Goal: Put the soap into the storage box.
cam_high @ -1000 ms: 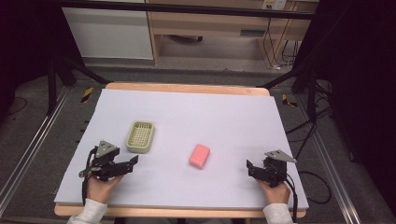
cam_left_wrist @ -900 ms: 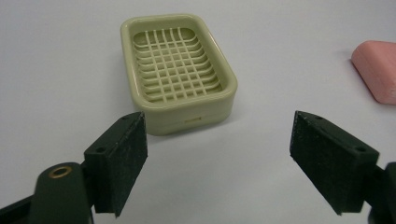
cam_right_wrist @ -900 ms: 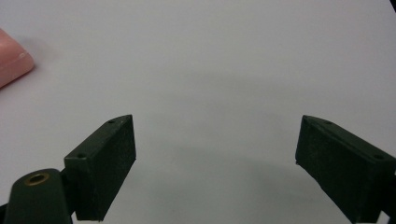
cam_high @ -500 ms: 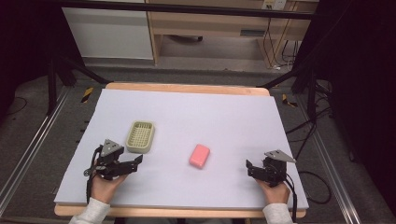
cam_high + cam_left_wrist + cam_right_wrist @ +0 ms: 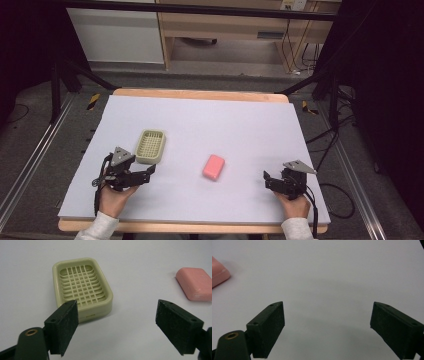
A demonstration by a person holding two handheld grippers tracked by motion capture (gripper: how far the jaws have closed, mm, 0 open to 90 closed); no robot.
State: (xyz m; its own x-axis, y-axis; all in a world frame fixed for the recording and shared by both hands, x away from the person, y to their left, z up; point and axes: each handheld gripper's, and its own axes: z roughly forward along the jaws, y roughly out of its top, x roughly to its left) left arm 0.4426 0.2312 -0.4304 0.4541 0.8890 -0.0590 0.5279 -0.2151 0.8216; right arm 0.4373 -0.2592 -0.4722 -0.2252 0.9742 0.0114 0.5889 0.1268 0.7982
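- The table (image 5: 200, 120) spreads out ahead of me, a broad rectangle under a smooth, matte, pale lilac sheet, with a light wooden edge showing along its far side.
- My left gripper (image 5: 131, 173) sits low at the near left corner, black and angular with a grey three-cornered plate on top; its jaws stand wide apart with nothing between them, and the flat pads (image 5: 66, 327) look rough and grainy.
- My right gripper (image 5: 272, 181) rests near the right front edge, same black build, jaws spread just as wide over bare sheet, empty.
- The soap dish (image 5: 81, 287) lies just beyond my left jaws: pale green, glossy plastic, a rounded rectangle with a raised rim and an open lattice floor. It lies flat, not touched.
- The soap bar (image 5: 214, 166) lies between my two grippers, well apart from the dish: pink, matte, a small block with softened corners, flat on the sheet.
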